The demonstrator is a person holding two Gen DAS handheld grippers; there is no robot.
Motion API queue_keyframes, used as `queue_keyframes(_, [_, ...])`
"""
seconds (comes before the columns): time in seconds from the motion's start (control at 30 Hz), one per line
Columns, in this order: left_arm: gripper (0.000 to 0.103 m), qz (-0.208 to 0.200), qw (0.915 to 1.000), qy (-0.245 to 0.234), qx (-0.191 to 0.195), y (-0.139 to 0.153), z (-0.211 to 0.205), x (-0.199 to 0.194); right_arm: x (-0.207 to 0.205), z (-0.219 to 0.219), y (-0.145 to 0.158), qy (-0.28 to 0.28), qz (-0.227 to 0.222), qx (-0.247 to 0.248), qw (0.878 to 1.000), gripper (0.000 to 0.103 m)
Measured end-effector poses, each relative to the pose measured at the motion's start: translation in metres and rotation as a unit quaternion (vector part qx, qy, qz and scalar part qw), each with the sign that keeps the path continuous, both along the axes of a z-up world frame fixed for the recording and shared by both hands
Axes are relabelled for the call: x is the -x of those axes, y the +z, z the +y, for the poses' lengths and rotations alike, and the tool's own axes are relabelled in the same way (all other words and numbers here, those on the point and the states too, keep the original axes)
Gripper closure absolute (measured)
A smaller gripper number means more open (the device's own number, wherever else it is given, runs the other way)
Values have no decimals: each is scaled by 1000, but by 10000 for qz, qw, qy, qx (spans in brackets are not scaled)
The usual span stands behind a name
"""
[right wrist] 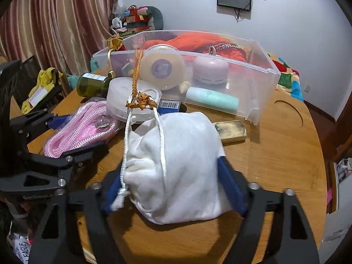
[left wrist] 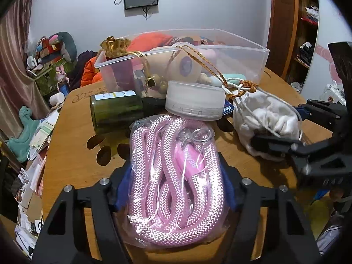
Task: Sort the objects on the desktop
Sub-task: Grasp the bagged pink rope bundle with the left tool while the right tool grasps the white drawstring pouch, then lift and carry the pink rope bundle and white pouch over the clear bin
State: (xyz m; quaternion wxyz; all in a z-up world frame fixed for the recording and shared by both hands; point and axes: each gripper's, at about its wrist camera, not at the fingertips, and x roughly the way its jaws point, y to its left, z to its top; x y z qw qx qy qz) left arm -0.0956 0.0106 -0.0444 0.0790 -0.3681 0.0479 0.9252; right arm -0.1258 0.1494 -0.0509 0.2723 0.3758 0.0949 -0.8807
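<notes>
Left gripper (left wrist: 173,189) clamping bagged pink rope (left wrist: 173,176) lying lengthwise, right gripper (right wrist: 173,189) clamping white pouch (right wrist: 178,167)

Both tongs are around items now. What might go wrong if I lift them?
1. The white pouch's cord is knotted to a gold cord draped over the clear bin; lifting may tug it.
2. The round clear case rests on the bagged pink rope and may slide off.

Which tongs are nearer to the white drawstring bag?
Right. The right tongs straddle the white drawstring bag; the left tongs straddle the pink rope beside it.
</notes>
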Motion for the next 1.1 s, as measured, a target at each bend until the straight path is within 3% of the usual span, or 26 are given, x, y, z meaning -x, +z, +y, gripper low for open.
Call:
queue_keyframes(0.23, [42,101,9998,104,-102,4,-3,-9,-3,11,11,-71,74,262,9996,68])
queue_keyframes(0.3, [43,105,9997,148,-181,6,-7,-12,-4,14,16,-71,91,378,9992,71])
queue_keyframes(0.77, [45,436,9975,200,-515,33,-15,-28,-16,25,47,-153,430,814,9956,73])
queue_keyframes(1.1, [45,873,9937,155,-689,63,-17,-22,-13,24,74,-233,872,720,9933,73])
